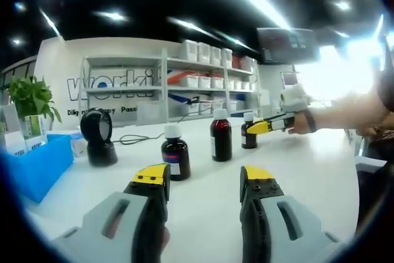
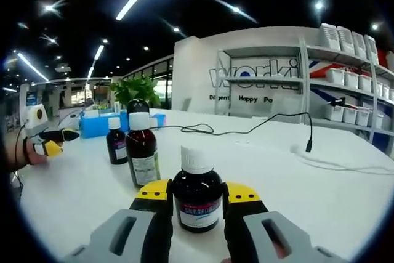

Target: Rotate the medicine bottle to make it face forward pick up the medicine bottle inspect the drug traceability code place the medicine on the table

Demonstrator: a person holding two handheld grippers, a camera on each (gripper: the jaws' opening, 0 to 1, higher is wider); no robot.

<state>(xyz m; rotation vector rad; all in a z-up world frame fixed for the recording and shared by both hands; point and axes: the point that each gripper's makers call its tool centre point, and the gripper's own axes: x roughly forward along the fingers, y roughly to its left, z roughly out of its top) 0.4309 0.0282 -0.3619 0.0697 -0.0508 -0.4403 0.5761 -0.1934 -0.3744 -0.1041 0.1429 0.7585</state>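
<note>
Shelves [image 2: 345, 84] back a white table [image 2: 258, 170]; right gripper [image 2: 197, 196] clasps a bottle [image 2: 197, 198], left gripper [image 1: 204, 180] wide.

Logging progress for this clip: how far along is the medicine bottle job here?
Early. The right hand-held gripper has its jaws around one medicine bottle, label toward the camera, but the bottle stands on the white table, not lifted. Whether the jaws are clamped is unclear. The left hand-held gripper is open and empty. Lifting, checking the traceability code and setting down remain.
</note>
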